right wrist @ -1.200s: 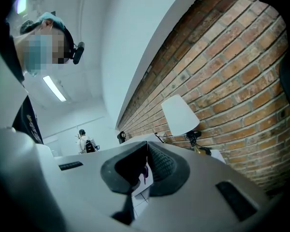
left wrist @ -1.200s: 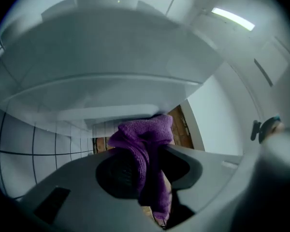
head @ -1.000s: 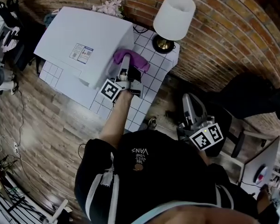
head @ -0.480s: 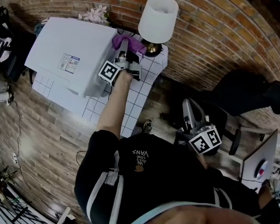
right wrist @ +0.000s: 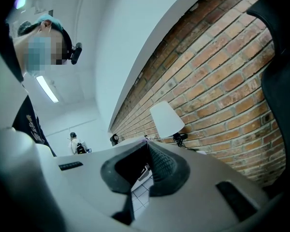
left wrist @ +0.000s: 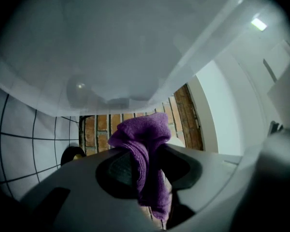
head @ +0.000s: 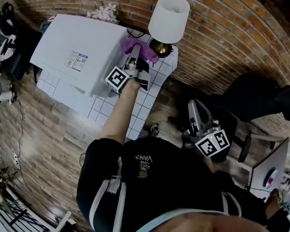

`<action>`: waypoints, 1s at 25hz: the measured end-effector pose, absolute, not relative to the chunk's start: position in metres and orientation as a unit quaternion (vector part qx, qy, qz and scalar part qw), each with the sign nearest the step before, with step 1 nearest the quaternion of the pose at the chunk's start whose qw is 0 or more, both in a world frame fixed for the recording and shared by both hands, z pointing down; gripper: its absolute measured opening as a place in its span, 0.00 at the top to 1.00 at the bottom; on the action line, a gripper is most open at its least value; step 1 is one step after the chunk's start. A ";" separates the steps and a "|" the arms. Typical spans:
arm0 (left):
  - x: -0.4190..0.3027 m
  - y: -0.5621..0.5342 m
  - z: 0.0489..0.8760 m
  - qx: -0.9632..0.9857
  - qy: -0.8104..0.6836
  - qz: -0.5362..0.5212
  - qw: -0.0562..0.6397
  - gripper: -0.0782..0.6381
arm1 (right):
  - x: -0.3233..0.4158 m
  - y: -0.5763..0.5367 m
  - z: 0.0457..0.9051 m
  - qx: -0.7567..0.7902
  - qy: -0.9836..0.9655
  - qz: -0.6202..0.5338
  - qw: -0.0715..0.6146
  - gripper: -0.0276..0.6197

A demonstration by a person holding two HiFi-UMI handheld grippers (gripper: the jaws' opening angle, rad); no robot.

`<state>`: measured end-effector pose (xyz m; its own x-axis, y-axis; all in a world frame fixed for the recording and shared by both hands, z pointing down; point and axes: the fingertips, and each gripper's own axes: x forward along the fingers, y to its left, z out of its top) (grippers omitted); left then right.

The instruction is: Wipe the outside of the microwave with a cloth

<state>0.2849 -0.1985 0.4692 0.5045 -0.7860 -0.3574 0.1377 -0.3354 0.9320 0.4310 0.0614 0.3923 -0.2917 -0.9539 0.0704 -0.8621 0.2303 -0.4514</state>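
The white microwave sits on a tiled table, with a lamp and brick wall behind. My outstretched left gripper clamps the purple cloth at the microwave's right rear corner. My right gripper hangs low, jaws closed on nothing.

microwave on table | lamp right of microwave | cloth between them

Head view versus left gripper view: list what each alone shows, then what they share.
Head view only: the person, the right gripper, the lampshade, and the sticker on the microwave. Left gripper view only: the jaws shut on the cloth, seen close up, and a ceiling light. Both: cloth, microwave, tiled table, brick wall, lamp base.
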 end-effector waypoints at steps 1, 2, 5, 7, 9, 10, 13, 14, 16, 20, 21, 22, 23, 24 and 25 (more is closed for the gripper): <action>0.282 -0.189 0.467 0.687 -0.230 -0.443 0.528 0.71 | 0.426 0.060 0.392 -0.578 0.782 -0.207 0.110 0.96; 0.278 -0.179 0.466 0.683 -0.227 -0.448 0.531 0.71 | 0.420 0.057 0.392 -0.571 0.787 -0.207 0.110 0.96; 0.263 -0.148 0.467 0.669 -0.229 -0.458 0.539 0.71 | 0.403 0.051 0.390 -0.546 0.804 -0.209 0.109 0.96; 0.251 -0.123 0.472 0.664 -0.236 -0.457 0.542 0.71 | 0.391 0.047 0.390 -0.529 0.815 -0.210 0.108 0.96; 0.239 -0.099 0.480 0.660 -0.246 -0.457 0.544 0.71 | 0.378 0.044 0.389 -0.511 0.826 -0.210 0.106 0.96; 0.232 -0.087 0.485 0.657 -0.252 -0.457 0.543 0.71 | 0.372 0.042 0.388 -0.502 0.832 -0.211 0.105 0.96; 0.208 -0.059 0.502 0.646 -0.275 -0.462 0.542 0.71 | 0.355 0.040 0.389 -0.477 0.847 -0.213 0.102 0.96; 0.200 -0.052 0.509 0.643 -0.285 -0.461 0.541 0.71 | 0.350 0.039 0.390 -0.469 0.851 -0.215 0.100 0.96; 0.185 -0.040 0.523 0.637 -0.306 -0.457 0.539 0.71 | 0.340 0.039 0.392 -0.456 0.858 -0.218 0.095 0.96; 0.150 -0.029 0.539 0.621 -0.346 -0.469 0.525 0.71 | 0.325 0.040 0.395 -0.436 0.868 -0.221 0.085 0.96; 0.142 -0.028 0.542 0.616 -0.354 -0.473 0.521 0.71 | 0.322 0.040 0.395 -0.433 0.870 -0.221 0.083 0.96; 0.136 -0.029 0.544 0.613 -0.360 -0.477 0.517 0.71 | 0.321 0.040 0.395 -0.431 0.871 -0.220 0.081 0.96; 0.131 -0.030 0.546 0.610 -0.364 -0.480 0.515 0.71 | 0.320 0.040 0.395 -0.431 0.872 -0.220 0.080 0.96; 0.129 -0.031 0.546 0.609 -0.366 -0.482 0.513 0.71 | 0.320 0.040 0.395 -0.432 0.871 -0.220 0.079 0.96; 0.128 -0.033 0.547 0.609 -0.366 -0.483 0.512 0.71 | 0.321 0.040 0.394 -0.435 0.870 -0.219 0.080 0.96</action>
<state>0.1284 -0.0334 0.5470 0.2654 -0.9400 -0.2145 0.0498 -0.2088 0.9767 0.3214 0.0401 0.3945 -0.6095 -0.7911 0.0519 -0.7211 0.5259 -0.4510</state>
